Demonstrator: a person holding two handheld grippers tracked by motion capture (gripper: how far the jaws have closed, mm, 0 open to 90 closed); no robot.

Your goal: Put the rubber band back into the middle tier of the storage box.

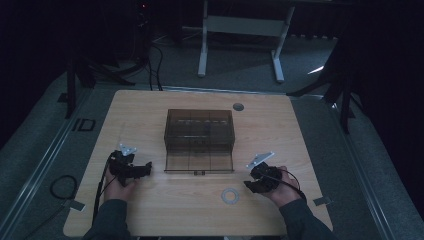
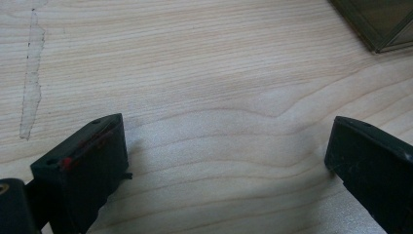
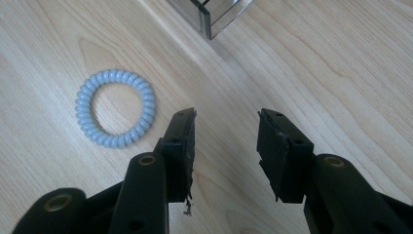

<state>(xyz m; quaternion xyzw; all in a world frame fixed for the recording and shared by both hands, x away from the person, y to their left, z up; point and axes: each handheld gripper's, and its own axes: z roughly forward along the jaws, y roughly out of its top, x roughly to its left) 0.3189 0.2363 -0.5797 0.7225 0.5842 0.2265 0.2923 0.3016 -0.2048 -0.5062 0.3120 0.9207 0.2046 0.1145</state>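
1. Right hand-held gripper [image 3: 226, 122]: released, jaws parted over bare wood with nothing between them; held in the right hand [image 1: 284, 186] at the near right of the desk [image 1: 150, 210].
2. Left hand-held gripper [image 2: 224, 146]: released, jaws spread wide over bare wood grain, nothing between them; seen from above [image 1: 134, 167] in the left hand [image 1: 116, 189] at the near left, pointing toward the box.
3. Hair tie [image 3: 115, 107]: pale blue-grey spiral coil, lying flat on the desk, just beside the left jaw in the right gripper view and clear of it; from above [image 1: 230, 195] near the front edge, between the two hands and closer to the right one.
4. Box [image 1: 199, 131]: smoky see-through plastic with a grid of compartments, standing mid-desk beyond both hand-held grippers; drawer [image 1: 199, 161] pulled out toward the person, a small handle at its front edge. One corner [image 3: 210, 14] at the top of the right gripper view, another [image 2: 384, 24] at the top right of the left gripper view.
5. Round grommet [image 1: 238, 106]: set in the far edge of the desk, behind the box.
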